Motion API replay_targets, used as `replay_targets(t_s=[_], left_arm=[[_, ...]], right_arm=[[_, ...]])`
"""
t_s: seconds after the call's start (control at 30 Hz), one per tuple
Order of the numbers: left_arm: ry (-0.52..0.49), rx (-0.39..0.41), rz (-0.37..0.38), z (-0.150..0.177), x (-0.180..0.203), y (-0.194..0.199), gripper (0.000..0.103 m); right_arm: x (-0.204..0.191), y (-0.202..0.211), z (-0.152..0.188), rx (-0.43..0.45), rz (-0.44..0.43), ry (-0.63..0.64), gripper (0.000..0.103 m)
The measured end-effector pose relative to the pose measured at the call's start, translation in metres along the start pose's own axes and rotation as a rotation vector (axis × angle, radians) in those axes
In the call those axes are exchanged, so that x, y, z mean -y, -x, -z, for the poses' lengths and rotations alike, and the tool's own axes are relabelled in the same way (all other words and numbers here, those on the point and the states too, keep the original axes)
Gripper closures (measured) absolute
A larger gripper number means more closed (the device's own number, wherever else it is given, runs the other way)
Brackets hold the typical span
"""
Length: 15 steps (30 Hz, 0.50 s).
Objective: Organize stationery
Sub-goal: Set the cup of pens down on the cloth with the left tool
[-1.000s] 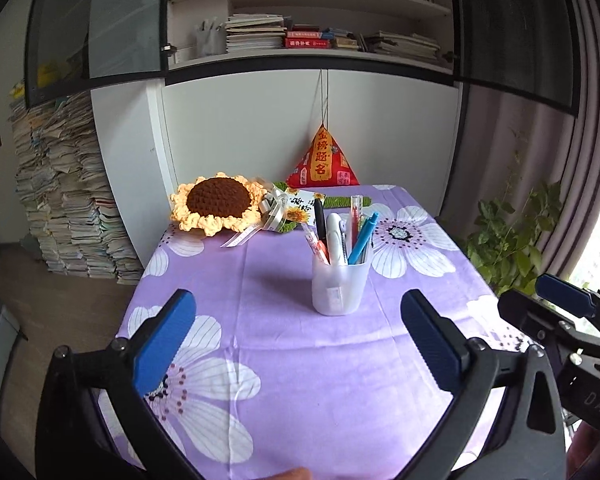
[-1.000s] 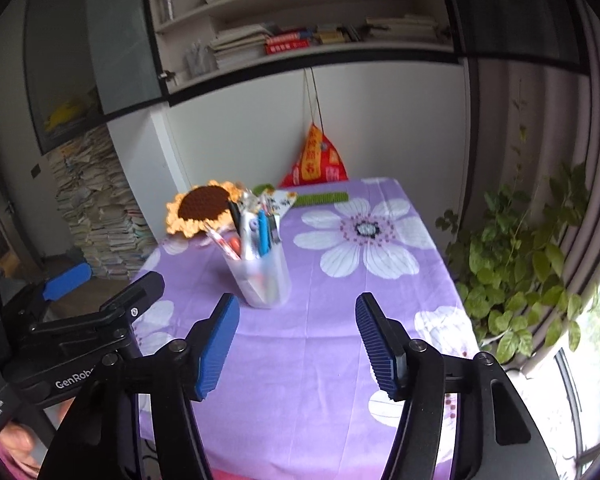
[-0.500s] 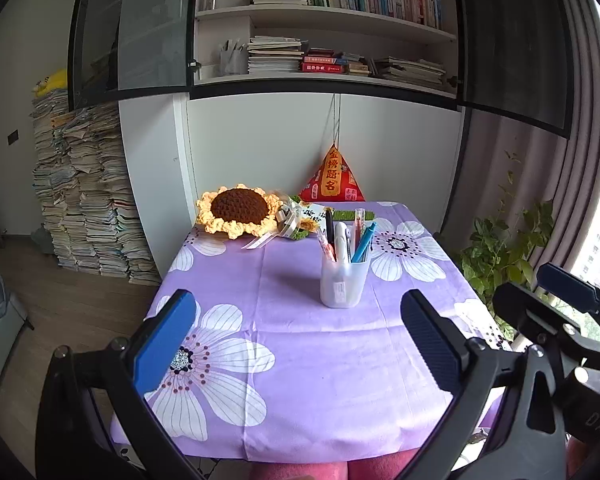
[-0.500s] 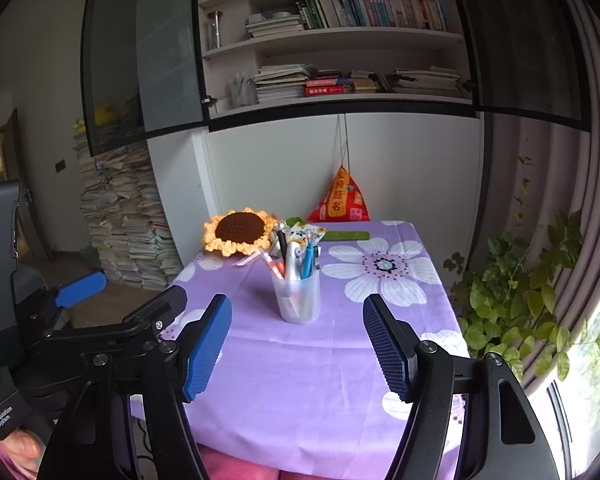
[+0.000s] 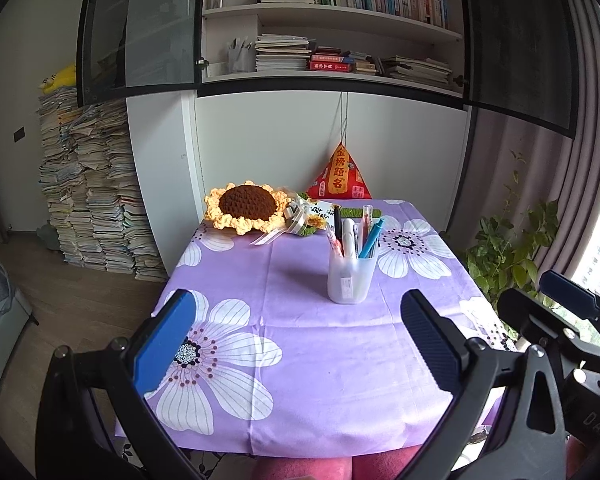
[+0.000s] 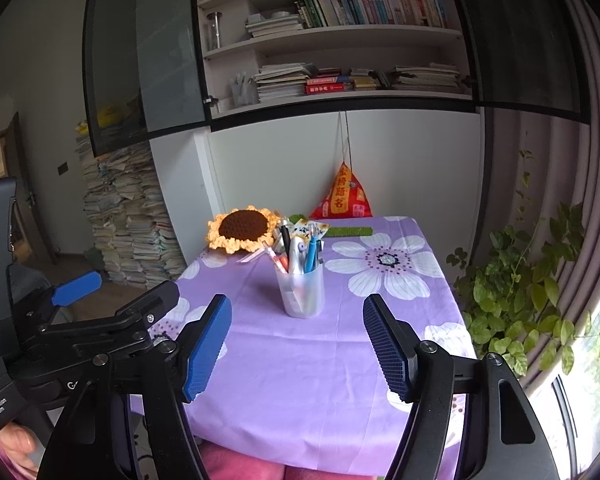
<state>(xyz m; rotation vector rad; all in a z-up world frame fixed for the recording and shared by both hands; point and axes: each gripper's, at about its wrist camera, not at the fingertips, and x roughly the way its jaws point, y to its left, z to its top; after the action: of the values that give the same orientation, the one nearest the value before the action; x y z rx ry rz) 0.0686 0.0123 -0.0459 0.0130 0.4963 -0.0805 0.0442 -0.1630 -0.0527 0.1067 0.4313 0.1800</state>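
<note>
Table (image 5: 300,380) stands against the cabinet wall. Pen holder (image 5: 351,278) sits upright near table centre, pens (image 5: 370,236) standing in it. Behind it, at the far edge: crocheted sunflower (image 5: 246,206) left, triangular pouch (image 5: 340,176) right. Paper stacks (image 5: 96,200) on floor left of table; plant (image 5: 512,248) right. Bookshelves (image 5: 340,40) above.

Pens (image 5: 356,234) in the cup (image 5: 350,282): lower halves blur behind frosted plastic. Behind the cup, the green strip (image 6: 348,231) is half-covered by the card (image 6: 310,230). The bench (image 5: 300,380) near edge drops below frame.
</note>
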Motion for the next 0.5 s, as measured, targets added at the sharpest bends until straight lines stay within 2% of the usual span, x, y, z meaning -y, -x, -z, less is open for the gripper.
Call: replay_targets(t_s=[0.5], left_arm=[[-0.013, -0.02, -0.006, 0.001, 0.007, -0.009, 0.001]], right_arm=[[0.013, -0.017, 0.01, -0.057, -0.011, -0.046, 0.033]])
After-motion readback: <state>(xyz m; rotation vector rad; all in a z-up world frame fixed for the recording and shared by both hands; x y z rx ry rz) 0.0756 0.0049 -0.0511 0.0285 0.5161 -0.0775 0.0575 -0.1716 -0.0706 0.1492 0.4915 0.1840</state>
